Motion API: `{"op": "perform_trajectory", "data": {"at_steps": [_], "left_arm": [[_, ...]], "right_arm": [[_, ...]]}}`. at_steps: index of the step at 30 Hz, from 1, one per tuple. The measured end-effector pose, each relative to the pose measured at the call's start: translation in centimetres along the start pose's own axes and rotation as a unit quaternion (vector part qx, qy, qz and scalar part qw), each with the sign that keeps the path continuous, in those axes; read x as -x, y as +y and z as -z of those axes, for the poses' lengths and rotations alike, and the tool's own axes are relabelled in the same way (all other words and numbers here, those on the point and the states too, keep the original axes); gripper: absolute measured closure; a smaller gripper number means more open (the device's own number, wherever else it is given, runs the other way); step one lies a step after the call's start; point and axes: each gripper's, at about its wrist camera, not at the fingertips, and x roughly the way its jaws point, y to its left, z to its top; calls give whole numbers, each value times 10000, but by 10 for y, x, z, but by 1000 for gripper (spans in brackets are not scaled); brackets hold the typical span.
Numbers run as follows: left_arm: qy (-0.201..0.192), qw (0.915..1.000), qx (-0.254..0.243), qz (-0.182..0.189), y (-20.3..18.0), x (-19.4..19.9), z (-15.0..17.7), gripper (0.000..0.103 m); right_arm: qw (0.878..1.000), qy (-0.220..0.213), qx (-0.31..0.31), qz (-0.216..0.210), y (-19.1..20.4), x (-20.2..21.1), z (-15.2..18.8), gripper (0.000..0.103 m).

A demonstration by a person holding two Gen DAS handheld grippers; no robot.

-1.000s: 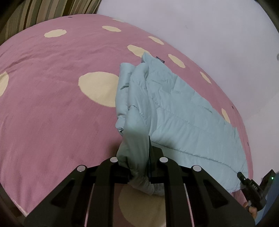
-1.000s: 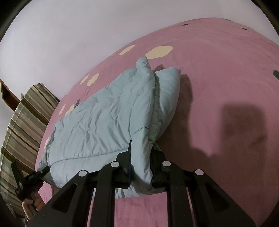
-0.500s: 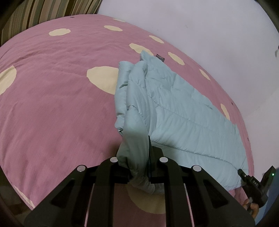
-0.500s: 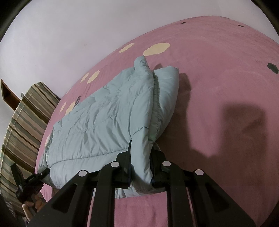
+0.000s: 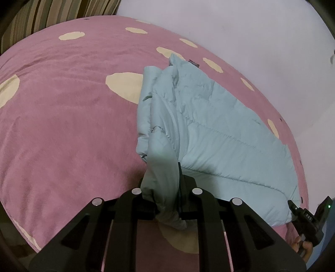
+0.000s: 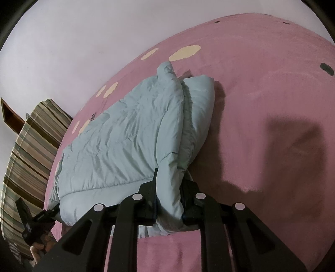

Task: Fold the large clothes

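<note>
Jacket [image 5: 219,134] on the pink spread [image 5: 62,125], already doubled over, near edge lifted off the bed at both corners. Left gripper [image 5: 165,194] clamped on one corner, jaws narrow with a bunch of pale blue fabric between them. Right gripper [image 6: 169,200] clamped likewise on the other corner, a thick padded roll pinched tight.

Compared with a second ago: little movement. In the left view, slightly more of the spread visible beyond the jacket and the striped pillow [image 5: 52,16] further into frame, suggesting a small rise or pull back toward the body. In the right view, jacket outline almost unchanged, top fold sitting a touch fuller. Grip unchanged on both sides.

Probably mid-carry of the near edge toward the far one for the next fold; hard to say from so little motion, possibly just tensioning the cloth. Far edge resting flat on the spread.
</note>
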Motion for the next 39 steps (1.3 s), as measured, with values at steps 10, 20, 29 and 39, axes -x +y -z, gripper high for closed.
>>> {"op": "perform_trajectory", "data": {"at_steps": [10, 20, 29, 39], "left_arm": [[1, 9999, -101, -49, 0, 2, 0, 83], [32, 9999, -47, -153, 10, 9, 0, 55], [-58, 9992, -286, -289, 18, 21, -11, 44], [-99, 9987, -481, -157, 17, 23, -42, 35]], "right_arm": [[9995, 61, -244, -212, -14, -1, 0, 79], [9991, 39, -399, -153, -30, 10, -1, 61], [9987, -118, -478, 134, -45, 34, -10, 56], [9903, -756, -315, 1127, -34, 75, -43, 56]]}}
